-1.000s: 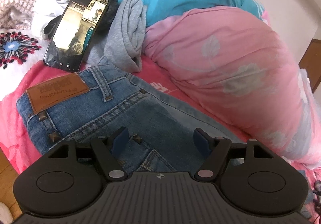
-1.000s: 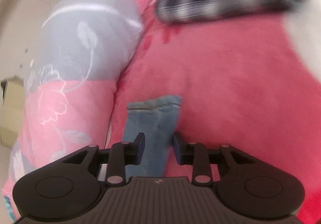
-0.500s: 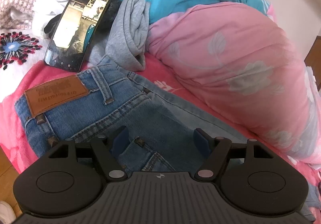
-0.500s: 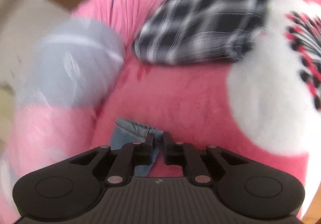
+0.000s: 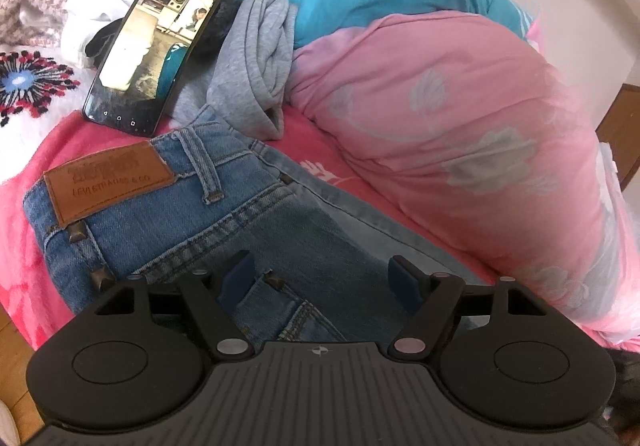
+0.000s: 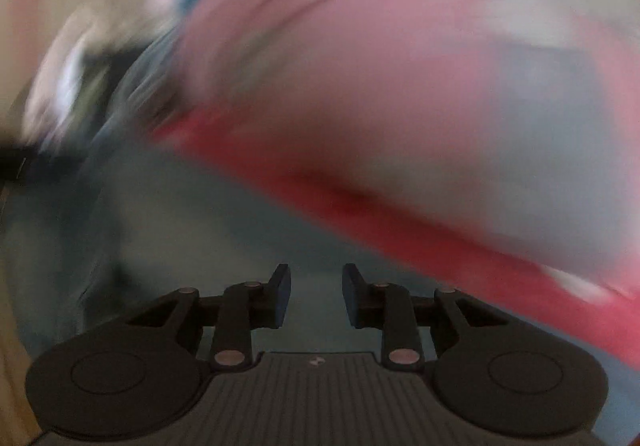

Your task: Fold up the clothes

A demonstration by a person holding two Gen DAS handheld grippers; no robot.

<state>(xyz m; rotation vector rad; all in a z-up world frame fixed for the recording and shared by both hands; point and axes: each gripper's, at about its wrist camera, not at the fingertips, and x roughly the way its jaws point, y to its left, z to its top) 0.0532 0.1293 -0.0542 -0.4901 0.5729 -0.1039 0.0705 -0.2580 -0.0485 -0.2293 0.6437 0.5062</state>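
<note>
left gripper (image 5: 322,280): sitting wide open as before, gripping nothing
jeans (image 5: 208,214): lying right under and ahead of it, unmoved
phone (image 5: 154,50): staying beyond the jeans
right gripper (image 6: 316,294): jaws just been reopening, nothing visibly clamped; view now blurring, cuff gone from between them

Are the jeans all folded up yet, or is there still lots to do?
Partly. The jeans already lie doubled over on the red blanket, so one fold looks done. The left claw hovers open over them. The right claw, seen in a very blurry picture, has just been opening and holds nothing. The grey top still sits crumpled.
</note>
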